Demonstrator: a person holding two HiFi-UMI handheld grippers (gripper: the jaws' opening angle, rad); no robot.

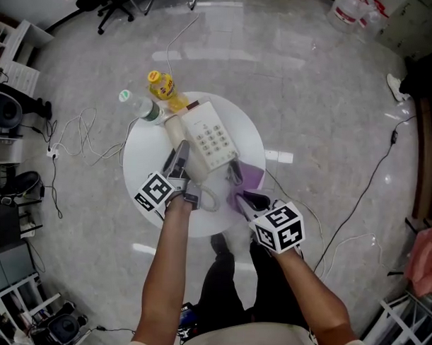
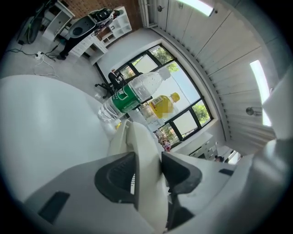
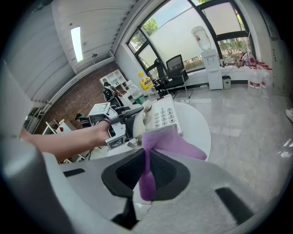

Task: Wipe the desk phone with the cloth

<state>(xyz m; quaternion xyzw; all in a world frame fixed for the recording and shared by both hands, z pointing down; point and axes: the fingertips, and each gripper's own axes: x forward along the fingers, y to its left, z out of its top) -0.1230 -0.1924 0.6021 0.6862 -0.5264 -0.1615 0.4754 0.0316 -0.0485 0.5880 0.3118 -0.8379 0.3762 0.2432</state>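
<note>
At a round white table (image 1: 140, 151), the left gripper (image 1: 179, 160) clamps the desk phone (image 1: 211, 136) by its handset (image 1: 176, 130); the right gripper (image 1: 240, 187) pinches the purple cloth (image 1: 250, 178), just right of the phone.

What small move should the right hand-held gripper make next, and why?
Probably push the cloth forward onto the phone keypad: the right hand-held gripper pinches the cloth close beside it, while the left hand-held gripper clamps the handset.
</note>
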